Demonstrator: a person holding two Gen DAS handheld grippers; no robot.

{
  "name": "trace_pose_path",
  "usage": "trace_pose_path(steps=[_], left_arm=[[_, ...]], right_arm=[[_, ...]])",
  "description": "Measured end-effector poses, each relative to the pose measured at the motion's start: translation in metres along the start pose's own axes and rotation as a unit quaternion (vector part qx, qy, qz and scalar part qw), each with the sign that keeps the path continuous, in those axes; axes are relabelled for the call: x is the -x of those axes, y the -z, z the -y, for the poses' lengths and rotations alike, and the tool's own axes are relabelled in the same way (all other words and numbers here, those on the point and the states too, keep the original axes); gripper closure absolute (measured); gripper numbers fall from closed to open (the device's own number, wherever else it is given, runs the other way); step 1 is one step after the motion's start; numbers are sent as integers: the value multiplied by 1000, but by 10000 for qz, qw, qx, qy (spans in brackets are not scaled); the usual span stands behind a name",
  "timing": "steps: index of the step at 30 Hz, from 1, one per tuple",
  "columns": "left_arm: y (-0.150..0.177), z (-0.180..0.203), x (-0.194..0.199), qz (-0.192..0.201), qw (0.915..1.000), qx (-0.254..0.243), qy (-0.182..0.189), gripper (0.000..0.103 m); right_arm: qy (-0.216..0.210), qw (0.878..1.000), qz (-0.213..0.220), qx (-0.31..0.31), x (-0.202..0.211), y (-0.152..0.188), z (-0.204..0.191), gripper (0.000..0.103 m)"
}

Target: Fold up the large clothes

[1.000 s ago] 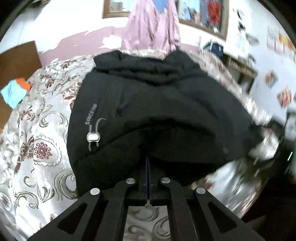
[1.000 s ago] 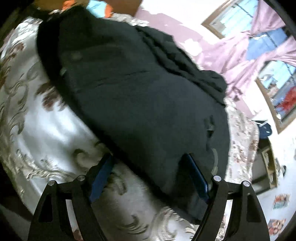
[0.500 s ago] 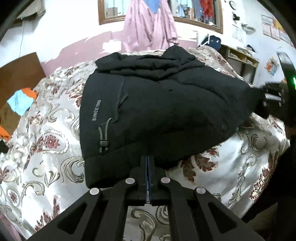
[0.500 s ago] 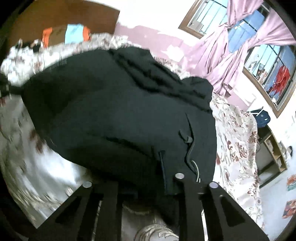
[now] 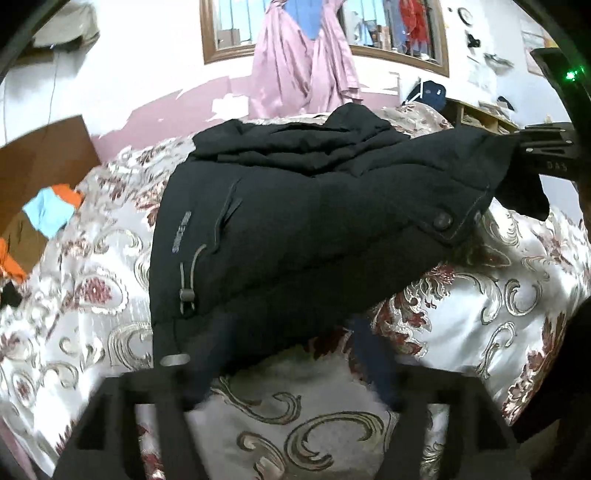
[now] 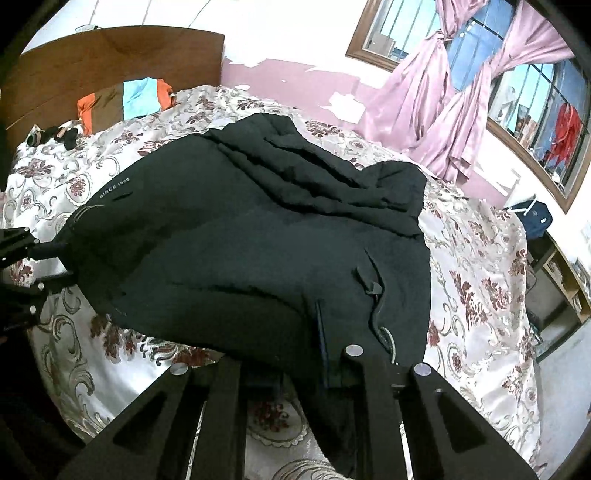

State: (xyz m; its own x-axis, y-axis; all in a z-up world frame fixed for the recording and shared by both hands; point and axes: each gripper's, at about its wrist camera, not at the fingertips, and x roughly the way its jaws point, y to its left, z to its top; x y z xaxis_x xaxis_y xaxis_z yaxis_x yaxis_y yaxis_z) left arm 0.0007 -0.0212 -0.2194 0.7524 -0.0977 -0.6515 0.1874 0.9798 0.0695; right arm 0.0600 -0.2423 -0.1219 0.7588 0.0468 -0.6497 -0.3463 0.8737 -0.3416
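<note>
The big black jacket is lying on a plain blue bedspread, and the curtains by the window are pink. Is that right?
Not quite. The bedspread isn't plain blue: it's shiny white with dark red flowers and beige swirls, as the right wrist view shows. The rest is right: the black jacket lies on it, and the curtains by the window are pink.

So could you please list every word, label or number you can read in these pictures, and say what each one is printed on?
"SINCE 1988": small pale print on the black jacket near its edge, legible in the right wrist view.
Same print in the left wrist view: too blurred to read.
Raised marks on the right gripper's body: too unclear to read.
Wall pictures: too small to read.
</note>
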Motion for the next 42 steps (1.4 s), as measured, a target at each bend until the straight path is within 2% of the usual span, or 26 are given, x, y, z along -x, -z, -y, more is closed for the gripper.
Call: trace_pose_path(steps=[4, 9, 12, 13, 14, 16, 19, 22, 26, 32, 38, 42], left_arm=[[4, 6, -7, -63, 9998, -164, -41, 29], [2, 10, -20, 25, 9977, -454, -505, 29], [-1, 6, -31, -50, 9966, -497, -660, 29], [-1, 1, -37, -157, 9967, -472, -647, 33], [-2, -3, -40, -198, 9969, -428, -625, 58], [-5, -15, -41, -377, 9980, -266, -425, 82], [-15, -30, -27, -391, 9991, 24, -162, 88], [-35, -42, -9, -429, 9989, 165, 32, 90], [-67, -47, 4, -506, 9986, -14, 150, 92], [-126, -64, 7, -542, 9974, 260, 391, 94], [-149, -73, -9, -819, 9952, 351, 402, 96], [-160, -77, -9, -823, 9951, 392, 395, 96]], right_arm=[[-59, 10000, 18, -68, 1, -12, 3, 90], [-53, 10000, 27, 65, 5, -25, 3, 90], [-77, 9999, -19, 85, 8, -25, 0, 90], [-88, 9999, -35, 80, 8, -24, -1, 90], [-102, 9999, -60, 77, 8, -22, -1, 90], [-122, 9998, -111, 81, 7, -19, -1, 90], [-160, 9997, -137, 119, 7, -12, -2, 90], [-232, 9996, -167, 11, 10, -8, 5, 91], [-314, 9992, -154, -183, 14, -6, 19, 92], [-409, 9985, -32, -354, 12, -23, 34, 95], [-527, 9977, -45, -413, 6, -44, 44, 96], [-536, 9973, -3, -493, 5, -54, 48, 96]])
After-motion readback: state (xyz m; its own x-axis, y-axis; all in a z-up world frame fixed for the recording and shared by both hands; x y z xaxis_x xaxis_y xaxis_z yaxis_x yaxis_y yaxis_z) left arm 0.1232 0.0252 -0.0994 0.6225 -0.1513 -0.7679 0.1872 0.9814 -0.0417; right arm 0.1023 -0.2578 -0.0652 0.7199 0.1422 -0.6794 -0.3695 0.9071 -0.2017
